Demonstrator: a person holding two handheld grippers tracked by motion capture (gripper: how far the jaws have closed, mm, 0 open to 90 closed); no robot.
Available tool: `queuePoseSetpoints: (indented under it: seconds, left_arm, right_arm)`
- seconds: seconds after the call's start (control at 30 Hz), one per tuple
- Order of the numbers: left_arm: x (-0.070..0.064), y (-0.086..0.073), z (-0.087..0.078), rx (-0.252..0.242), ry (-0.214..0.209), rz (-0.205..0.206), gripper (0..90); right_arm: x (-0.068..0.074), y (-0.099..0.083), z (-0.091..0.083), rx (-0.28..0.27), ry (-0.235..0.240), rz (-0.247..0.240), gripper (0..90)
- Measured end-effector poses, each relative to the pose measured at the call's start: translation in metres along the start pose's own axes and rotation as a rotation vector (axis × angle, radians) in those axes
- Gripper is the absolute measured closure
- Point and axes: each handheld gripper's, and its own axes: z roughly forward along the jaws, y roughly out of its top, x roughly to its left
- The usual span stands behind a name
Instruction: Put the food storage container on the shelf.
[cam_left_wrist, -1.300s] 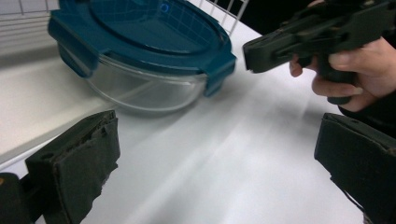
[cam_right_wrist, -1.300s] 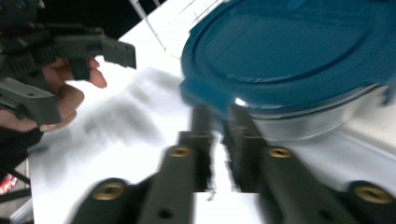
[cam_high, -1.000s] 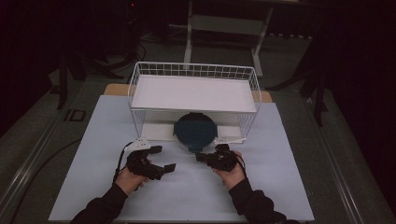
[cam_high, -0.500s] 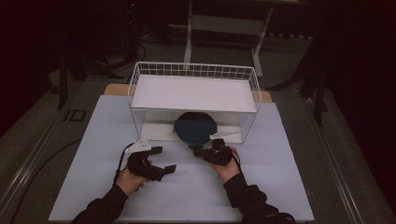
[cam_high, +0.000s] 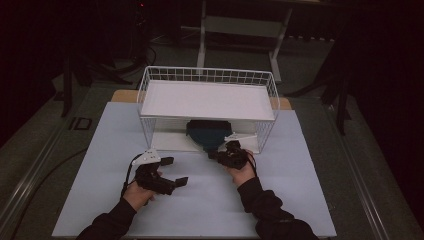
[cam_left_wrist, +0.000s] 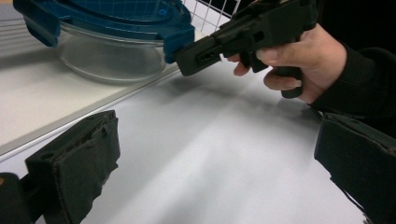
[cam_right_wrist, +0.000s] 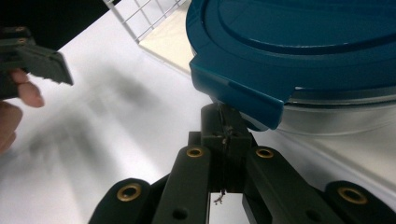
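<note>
Two hands hold two tools over the white sheet (cam_high: 210, 200) on the bench. The left tool (cam_high: 172, 172) is nearest, and its two black pads are spread wide with nothing between them. A little farther on, the right tool (cam_high: 216, 154) has its pads pressed tight together, with nothing seen between them. Its tip sits just under the edge of the blue lid (cam_right_wrist: 299, 51). The lid is on one clear bowl (cam_left_wrist: 109, 58). The bowl stands on the bottom floor of one white wire rack (cam_high: 207, 75), under the rack's flat white shelf (cam_high: 207, 100). The wire side (cam_right_wrist: 144, 16) rises beside the bowl.
</note>
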Motion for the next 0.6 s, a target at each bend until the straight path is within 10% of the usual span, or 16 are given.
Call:
queuePoseSetpoints:
  seconds: [0.6]
  left_arm:
    - [-0.002, -0.001, -0.001, 0.0, -0.006, 0.012, 0.6]
  right_arm:
    - [-0.011, 0.012, 0.011, -0.025, -0.016, 0.024, 89.9]
